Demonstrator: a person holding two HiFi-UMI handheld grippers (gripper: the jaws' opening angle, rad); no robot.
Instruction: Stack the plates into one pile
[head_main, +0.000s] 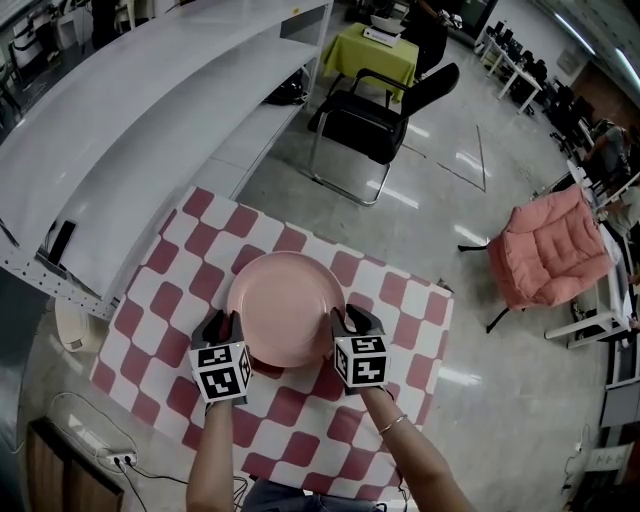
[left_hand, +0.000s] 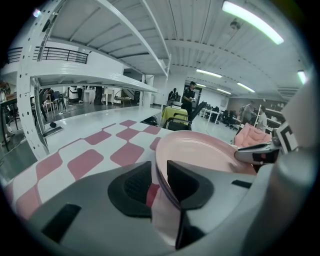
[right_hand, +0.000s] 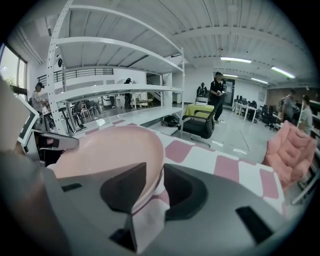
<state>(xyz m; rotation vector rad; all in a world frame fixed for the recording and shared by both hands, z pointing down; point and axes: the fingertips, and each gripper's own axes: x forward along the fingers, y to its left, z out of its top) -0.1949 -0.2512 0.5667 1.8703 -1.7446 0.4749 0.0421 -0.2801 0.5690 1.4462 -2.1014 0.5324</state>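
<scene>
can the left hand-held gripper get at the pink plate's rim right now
Likely yes: the round pink plate has its rim sitting between the left hand-held gripper's open jaws, and nothing blocks it.

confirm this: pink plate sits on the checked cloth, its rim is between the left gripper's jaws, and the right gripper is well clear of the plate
Wrong on the right gripper: the right gripper view shows the rim of the pink plate between its jaws too. The rest holds: plate on the checked cloth, rim between the jaws of the left gripper.
</scene>
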